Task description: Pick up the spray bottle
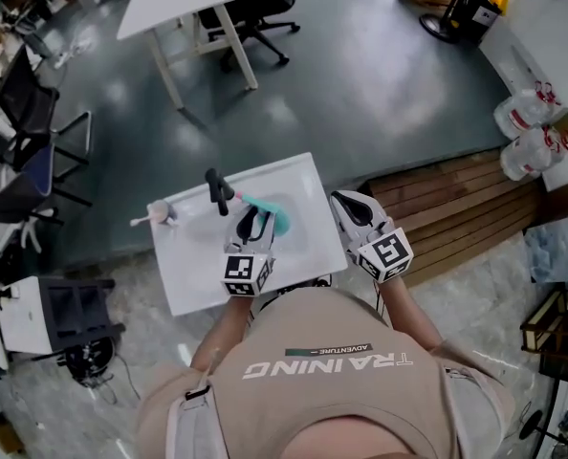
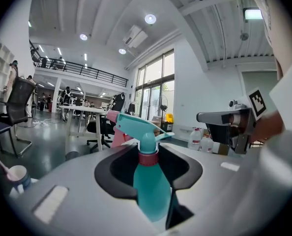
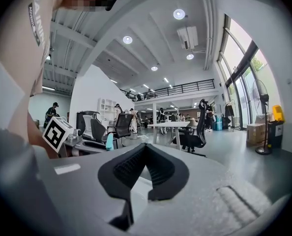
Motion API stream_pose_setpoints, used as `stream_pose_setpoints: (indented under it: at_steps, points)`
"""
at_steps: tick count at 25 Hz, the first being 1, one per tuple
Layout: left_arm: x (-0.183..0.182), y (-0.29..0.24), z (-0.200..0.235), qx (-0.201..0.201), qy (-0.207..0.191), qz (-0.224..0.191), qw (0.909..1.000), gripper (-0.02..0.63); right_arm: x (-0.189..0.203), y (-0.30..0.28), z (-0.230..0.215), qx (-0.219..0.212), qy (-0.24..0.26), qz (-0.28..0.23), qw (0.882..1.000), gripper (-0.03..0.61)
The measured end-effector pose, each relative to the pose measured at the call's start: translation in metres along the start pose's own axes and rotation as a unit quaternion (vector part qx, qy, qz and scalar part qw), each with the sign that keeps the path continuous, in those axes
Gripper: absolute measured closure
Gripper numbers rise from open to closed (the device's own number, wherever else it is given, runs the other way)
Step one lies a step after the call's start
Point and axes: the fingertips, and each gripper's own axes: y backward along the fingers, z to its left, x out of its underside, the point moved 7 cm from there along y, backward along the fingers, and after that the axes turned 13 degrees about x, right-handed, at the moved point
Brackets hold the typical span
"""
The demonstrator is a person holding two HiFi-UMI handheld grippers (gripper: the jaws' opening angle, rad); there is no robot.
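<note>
Head view: a white rectangular washbasin [image 1: 188, 275] served as the reference landmark. At its left edge stood a small pale cup holding a toothbrush [image 1: 160, 213], and on its back rim a black tap [image 1: 217, 191]. Over the bowl, the left gripper [image 1: 251, 224] was clamped on a translucent teal plastic spray bottle with a pink collar and a pink-and-teal trigger head [image 1: 278, 220]. Whether the bottle's base was clear of the basin could not be told. Left gripper view: the jaws pressed on the bottle's body just below the collar. Just off the basin's right edge, the right gripper [image 1: 354, 210] was empty, its jaws together. The bottle was judged light, thin-walled and smooth, so likely to dent or slip. The shoulder under the collar, clear of the trigger, seemed the firmest hold.
</note>
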Motion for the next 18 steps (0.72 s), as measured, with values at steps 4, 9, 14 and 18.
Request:
stream_pose_setpoints:
  at_steps: [4,9,14,18]
  points:
    - [-0.012,-0.007,-0.001,-0.009,-0.008,-0.013,0.9998,0.466,-0.003,0.004,-0.006,0.001,0.009,0.007,1.0,0.577]
    - [-0.017,-0.006,0.004,-0.016,-0.024,-0.012,0.9995,0.466,-0.003,-0.004,-0.005,-0.001,0.003,0.01,1.0,0.577]
    - [-0.018,-0.003,0.01,-0.019,-0.023,-0.008,0.9995,0.466,-0.005,-0.011,0.0,-0.003,0.014,0.009,1.0,0.577]
    - [-0.02,-0.007,0.015,-0.019,-0.021,-0.01,0.9995,0.466,-0.006,-0.011,-0.005,0.003,0.028,0.009,1.0,0.577]
